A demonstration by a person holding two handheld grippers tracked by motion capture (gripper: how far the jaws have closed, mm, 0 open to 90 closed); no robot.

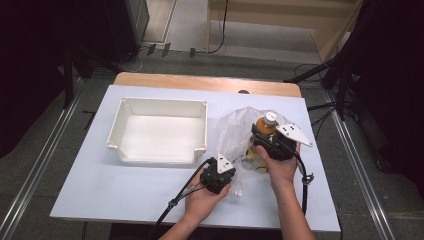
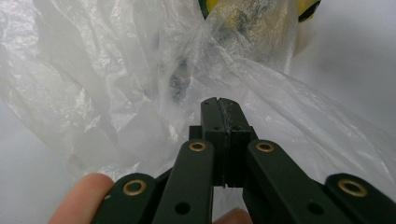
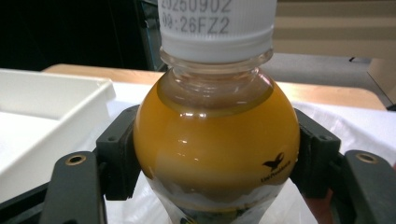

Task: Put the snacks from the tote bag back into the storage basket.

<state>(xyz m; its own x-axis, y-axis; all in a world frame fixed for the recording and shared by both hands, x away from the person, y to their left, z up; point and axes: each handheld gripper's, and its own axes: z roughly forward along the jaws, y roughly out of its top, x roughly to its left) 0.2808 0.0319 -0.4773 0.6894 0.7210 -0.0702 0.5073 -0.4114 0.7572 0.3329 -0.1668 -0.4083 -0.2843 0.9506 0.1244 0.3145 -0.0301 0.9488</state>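
A bottle of orange drink (image 1: pixel 265 125) with a white cap stands upright, its lower part inside a crumpled clear plastic bag (image 1: pixel 235 131). My right gripper (image 1: pixel 270 136) is shut on the bottle (image 3: pixel 215 140), one jaw on each side of its rounded shoulder. My left gripper (image 1: pixel 226 175) is shut on the near edge of the bag (image 2: pixel 140 74), its jaws pressed together with film pinched between them. Through the film, in the left gripper view, a yellow and dark label shows at the top.
An empty white bin (image 1: pixel 161 131) stands on the white table (image 1: pixel 100 185) to the left of the bag. The table's wooden far edge (image 1: pixel 205 82) lies behind. Black stands and cables flank the table.
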